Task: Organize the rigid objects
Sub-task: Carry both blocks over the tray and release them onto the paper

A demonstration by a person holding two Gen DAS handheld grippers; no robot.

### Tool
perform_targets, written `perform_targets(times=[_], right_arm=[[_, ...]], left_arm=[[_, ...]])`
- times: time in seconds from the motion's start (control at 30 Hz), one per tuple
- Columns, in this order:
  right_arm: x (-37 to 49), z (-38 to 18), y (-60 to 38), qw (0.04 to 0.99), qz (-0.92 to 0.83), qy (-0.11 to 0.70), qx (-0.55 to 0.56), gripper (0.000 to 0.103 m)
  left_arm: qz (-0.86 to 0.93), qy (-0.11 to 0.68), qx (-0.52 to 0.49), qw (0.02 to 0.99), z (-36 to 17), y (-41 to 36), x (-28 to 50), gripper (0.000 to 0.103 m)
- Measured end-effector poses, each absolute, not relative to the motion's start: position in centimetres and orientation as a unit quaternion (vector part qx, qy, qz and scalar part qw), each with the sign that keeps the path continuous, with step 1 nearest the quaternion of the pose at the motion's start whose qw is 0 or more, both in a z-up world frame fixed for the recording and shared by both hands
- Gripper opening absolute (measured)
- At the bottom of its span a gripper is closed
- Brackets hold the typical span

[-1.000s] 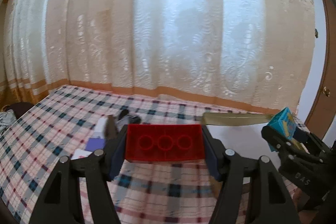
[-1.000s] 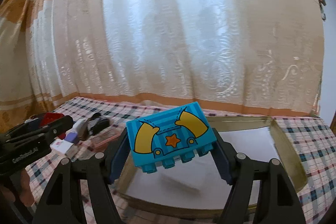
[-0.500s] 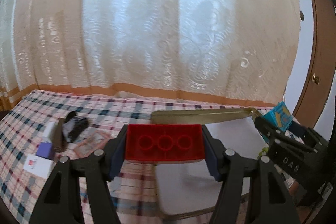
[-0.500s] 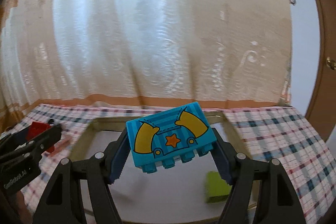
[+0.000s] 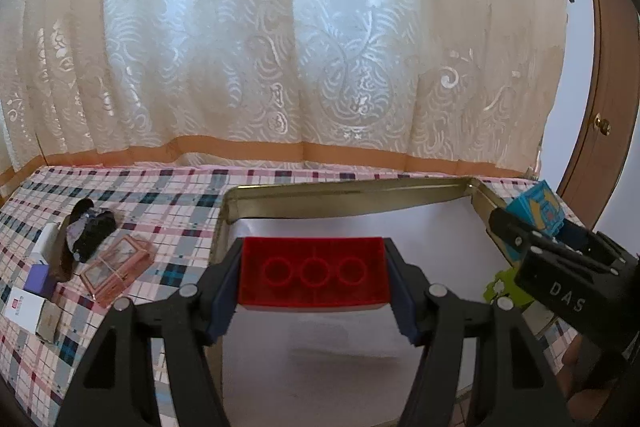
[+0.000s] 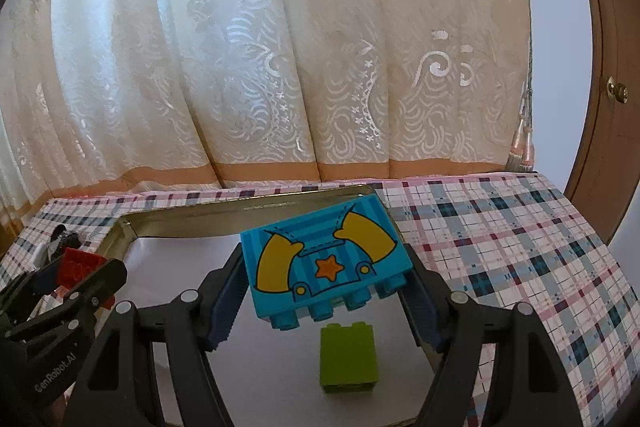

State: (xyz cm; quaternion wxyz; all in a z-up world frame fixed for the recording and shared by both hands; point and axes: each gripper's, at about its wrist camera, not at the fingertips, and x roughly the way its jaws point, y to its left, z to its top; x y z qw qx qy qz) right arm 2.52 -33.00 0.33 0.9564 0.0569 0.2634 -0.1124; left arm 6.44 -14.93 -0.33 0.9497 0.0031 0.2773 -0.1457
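My left gripper [image 5: 314,291] is shut on a red brick [image 5: 314,277] and holds it above the white floor of a gold-rimmed tray [image 5: 344,189]. My right gripper [image 6: 326,291] is shut on a blue brick [image 6: 324,265] printed with yellow arms and an orange star, above the same tray [image 6: 248,205]. A green brick [image 6: 348,357] lies in the tray just below the blue one. In the left wrist view the right gripper [image 5: 532,231] with the blue brick [image 5: 538,205] is at the right. In the right wrist view the left gripper [image 6: 80,269] with the red brick [image 6: 78,265] is at the left.
The table has a plaid cloth [image 6: 520,247]. Left of the tray lie a pink clear box [image 5: 116,267], a dark object [image 5: 86,233] and small white and purple boxes [image 5: 28,295]. A lace curtain [image 5: 280,47] hangs behind, a wooden door [image 6: 612,87] at the right.
Both grippers have moved right with their bricks, from the cloth beside the tray to over the tray. The green brick has come into view under the right gripper.
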Motion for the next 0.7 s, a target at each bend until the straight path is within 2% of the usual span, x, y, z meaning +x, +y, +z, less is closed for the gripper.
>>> perform_targets(times=[0.7], right_arm=[[5.3, -3.0, -32.9, 0.930, -0.119, 0.347, 0.038, 0.074]], left_arm=[[-0.140, 0.326, 0.039, 0.934, -2.5, -17.8, 8.0, 0.065]])
